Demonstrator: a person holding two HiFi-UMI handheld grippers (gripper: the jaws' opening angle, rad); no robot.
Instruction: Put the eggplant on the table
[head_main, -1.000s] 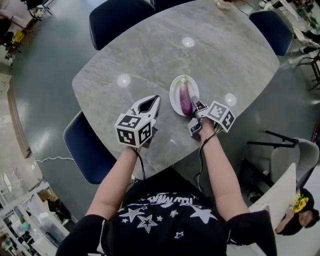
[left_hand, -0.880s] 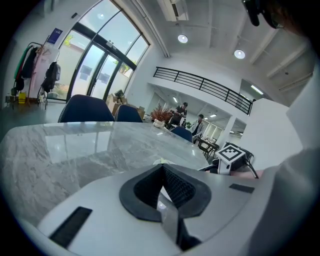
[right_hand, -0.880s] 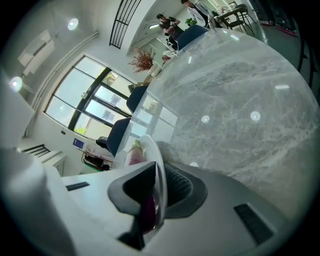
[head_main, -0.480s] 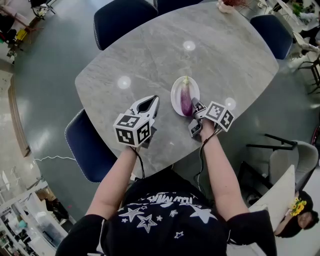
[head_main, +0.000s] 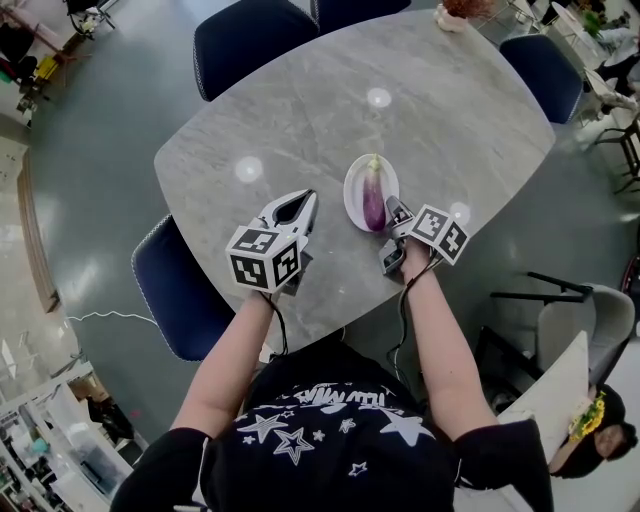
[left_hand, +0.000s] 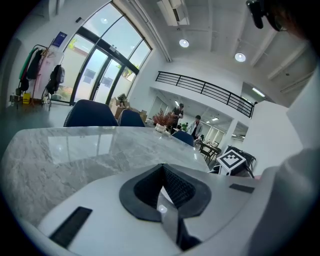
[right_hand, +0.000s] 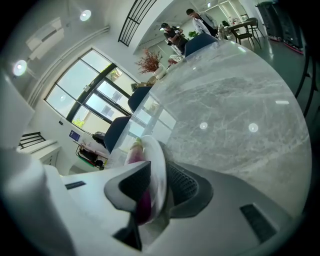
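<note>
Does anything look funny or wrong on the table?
One thing: the right claw has the rim of the white plate between its jaws along with the eggplant, so it might lift the plate too. Nothing looks spilled or broken.

Head view steeply above table (head_main: 450, 110), gripper views low, close, sharing tabletop

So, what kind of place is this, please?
Probably an open office or company lounge: a large marble table with navy chairs, a mezzanine railing above, and tall glass doors.
</note>
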